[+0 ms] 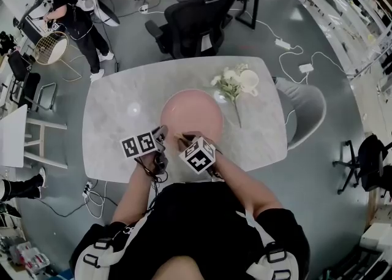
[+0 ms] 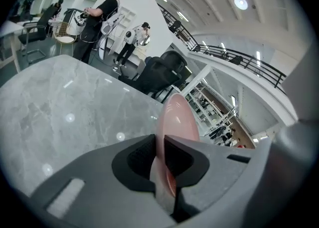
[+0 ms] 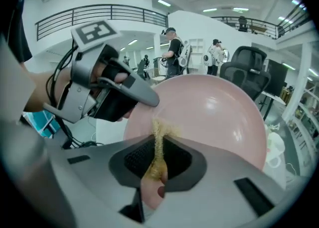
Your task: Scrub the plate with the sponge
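A pink plate (image 1: 191,115) is held tilted up over the marble table (image 1: 116,113). My left gripper (image 1: 163,133) is shut on the plate's near left rim; in the left gripper view the plate (image 2: 175,114) stands edge-on between the pads, with the left gripper (image 2: 162,153) pinching it. My right gripper (image 1: 184,140) is shut on a thin yellow sponge (image 3: 159,144), squeezed flat in the right gripper (image 3: 158,159). The sponge's frayed tip touches the plate's (image 3: 219,117) lower left face. The left gripper's body (image 3: 107,90) shows at the plate's left rim.
A white mug (image 1: 249,81) and a white flower sprig (image 1: 229,87) lie on the table right of the plate. A black office chair (image 1: 196,18) stands behind the table, a grey chair (image 1: 306,104) at its right. A person (image 1: 73,15) stands far back left.
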`<state>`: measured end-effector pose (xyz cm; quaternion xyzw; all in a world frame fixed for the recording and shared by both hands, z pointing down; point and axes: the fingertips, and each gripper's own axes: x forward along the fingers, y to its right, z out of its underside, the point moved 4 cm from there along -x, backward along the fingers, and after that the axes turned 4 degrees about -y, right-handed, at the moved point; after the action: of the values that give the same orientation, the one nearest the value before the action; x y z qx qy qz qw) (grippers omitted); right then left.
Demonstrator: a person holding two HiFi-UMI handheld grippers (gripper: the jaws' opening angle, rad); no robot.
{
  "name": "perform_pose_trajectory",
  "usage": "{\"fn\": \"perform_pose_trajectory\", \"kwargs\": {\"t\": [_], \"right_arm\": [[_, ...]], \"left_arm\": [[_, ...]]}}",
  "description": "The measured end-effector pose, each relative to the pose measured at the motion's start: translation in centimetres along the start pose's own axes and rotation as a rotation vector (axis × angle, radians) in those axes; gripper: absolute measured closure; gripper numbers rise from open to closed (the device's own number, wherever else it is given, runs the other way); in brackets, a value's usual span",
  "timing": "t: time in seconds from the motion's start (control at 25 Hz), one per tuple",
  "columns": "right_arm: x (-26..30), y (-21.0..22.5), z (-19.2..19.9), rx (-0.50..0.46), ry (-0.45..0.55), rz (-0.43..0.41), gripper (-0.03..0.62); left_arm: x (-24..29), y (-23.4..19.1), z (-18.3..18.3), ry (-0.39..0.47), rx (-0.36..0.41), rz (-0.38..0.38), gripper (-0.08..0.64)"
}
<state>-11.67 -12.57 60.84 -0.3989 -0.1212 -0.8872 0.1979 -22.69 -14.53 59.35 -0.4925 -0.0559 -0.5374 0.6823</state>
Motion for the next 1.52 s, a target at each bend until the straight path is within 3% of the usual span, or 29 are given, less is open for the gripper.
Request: {"fn": "perform_pose_trajectory", "kwargs": {"t": [0.32,0.52,0.64,1.04,1.12,1.32,1.52], "right_arm": [[-8.9,5.9,-4.0,0.144,0.418,0.24,0.546],[-14.0,7.7,-4.4,0.159,0.617,0.375,0.546],[-15.1,8.1,-3.8,0.172,0.649,0.403,0.546],[-15.1,7.8,-1.9,0.204,0.596,0.38,0.546],[-14.9,7.9,-1.6,0.209,0.591,0.375,0.546],[-14.3,7.9,-1.3,0.214,0.563,0.375,0.546],[-13.5,7.8,-1.8,0.209,0.555,0.356,0.546]], "left_arm": [[0.3,-3.8,0.9,0.002,-0.152,-0.044,0.518],[1.7,-7.0,2.9,-0.017,-0.324,-0.065,0.517],[2.5,-9.1,4.2,-0.032,-0.408,-0.092,0.517],[4.1,-14.2,7.8,-0.073,-0.513,-0.19,0.511],[4.3,-15.3,8.8,-0.101,-0.539,-0.24,0.519],[4.3,-17.2,10.8,-0.181,-0.452,-0.385,0.528],[3.0,-16.2,8.6,-0.115,-0.236,-0.468,0.526]]}}
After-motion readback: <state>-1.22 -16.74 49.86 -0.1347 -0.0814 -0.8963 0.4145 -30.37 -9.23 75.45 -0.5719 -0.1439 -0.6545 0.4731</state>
